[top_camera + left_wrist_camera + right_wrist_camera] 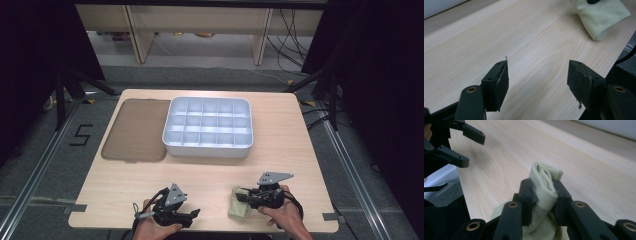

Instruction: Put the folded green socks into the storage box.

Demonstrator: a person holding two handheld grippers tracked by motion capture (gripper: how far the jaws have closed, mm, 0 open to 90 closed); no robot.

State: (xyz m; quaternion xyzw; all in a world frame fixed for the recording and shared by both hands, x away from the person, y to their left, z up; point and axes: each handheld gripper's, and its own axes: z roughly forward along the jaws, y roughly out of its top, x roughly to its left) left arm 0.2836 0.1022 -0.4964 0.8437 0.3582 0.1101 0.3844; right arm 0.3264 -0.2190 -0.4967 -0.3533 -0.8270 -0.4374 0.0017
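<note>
**Right grips cloth, left free**

Right gripper (541, 195) is clamped on the pale green cloth (544, 192); a rolled fold sits pinched between both pads. Cloth (239, 204) lies at the near edge of the table (210, 172), right of centre. Left gripper (537, 85) is released, jaws spread wide over bare wood, nothing between them, near the cloth but apart. White compartment tray (207, 128) and brown lid (134, 131) sit well beyond, lid just left of tray.

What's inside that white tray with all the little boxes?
The tray has a grid of compartments, and those in view look empty. Its near wall hides the floors of the front row.
</note>
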